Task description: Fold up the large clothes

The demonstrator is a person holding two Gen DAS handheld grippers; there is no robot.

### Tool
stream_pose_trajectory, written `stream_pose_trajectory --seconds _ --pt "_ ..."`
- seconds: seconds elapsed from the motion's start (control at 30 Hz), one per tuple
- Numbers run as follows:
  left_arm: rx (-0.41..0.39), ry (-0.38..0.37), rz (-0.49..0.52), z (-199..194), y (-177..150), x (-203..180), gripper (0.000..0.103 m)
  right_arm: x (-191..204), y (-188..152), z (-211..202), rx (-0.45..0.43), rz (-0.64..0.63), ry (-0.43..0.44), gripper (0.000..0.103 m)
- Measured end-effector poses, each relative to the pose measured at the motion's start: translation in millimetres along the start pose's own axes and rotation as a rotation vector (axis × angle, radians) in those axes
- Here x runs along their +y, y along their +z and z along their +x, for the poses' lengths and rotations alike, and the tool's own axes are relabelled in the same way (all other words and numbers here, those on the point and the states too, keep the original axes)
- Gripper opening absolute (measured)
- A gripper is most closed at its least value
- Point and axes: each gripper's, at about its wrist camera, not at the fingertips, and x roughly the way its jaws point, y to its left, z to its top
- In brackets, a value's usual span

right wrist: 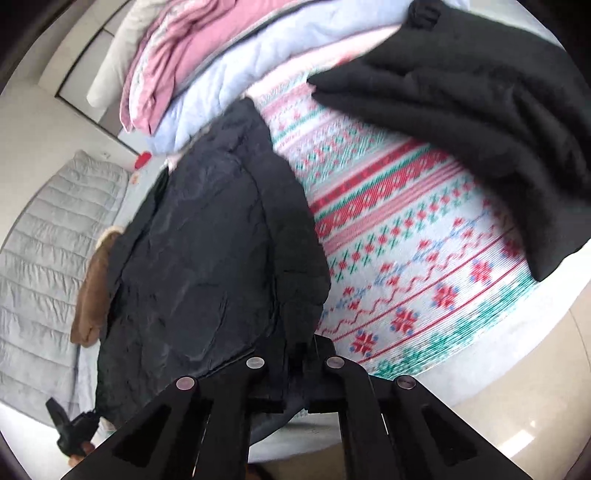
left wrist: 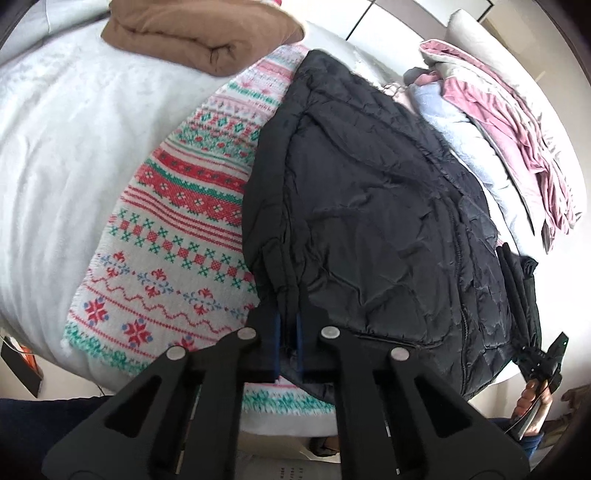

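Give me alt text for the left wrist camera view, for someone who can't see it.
The left gripper pinches the near hem of a black quilted puffer jacket spread on a red, green and white patterned knit blanket. A folded brown fleece garment lies beyond; pink and pale blue bedding is heaped at right.

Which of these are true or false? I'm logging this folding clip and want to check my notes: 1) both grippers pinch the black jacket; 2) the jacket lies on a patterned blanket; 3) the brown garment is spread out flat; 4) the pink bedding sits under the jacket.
1) True: the left gripper and the right gripper are each shut on an edge of the black jacket.
2) True: it rests on the red and green patterned blanket.
3) False: the brown garment is folded into a bundle.
4) False: the pink bedding is piled beside the jacket, further back.
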Motion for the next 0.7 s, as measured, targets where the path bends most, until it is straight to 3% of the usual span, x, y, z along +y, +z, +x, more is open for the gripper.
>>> stream_pose_trajectory --seconds 0.13,0.3,0.5,0.63,0.7 --pt "-0.049 -0.034 0.031 -22.9 -12.4 -3.8 0.007 -7.9 -1.2 -24.4 -0.093 0.0 -0.031 0.002" --pt "-0.006 -0.016 0.031 -5.5 -21.2 4.8 0.008 -9.7 -3.3 -17.7 -0.057 -0.001 -0.031 0.004" --pt "0.029 -0.043 -0.002 4.9 -16.1 8.4 0.015 -11.5 -3.1 -3.9 0.013 0.063 0.048 0.019" --pt "0.06 -0.081 -0.044 10.5 -18.9 14.4 0.02 -15.7 -7.2 2.5 0.049 0.099 0.044 0.04" --pt "0.062 -0.11 -0.071 8.7 -21.7 20.0 0.022 -17.9 -10.2 5.2 0.068 0.108 0.028 0.041"
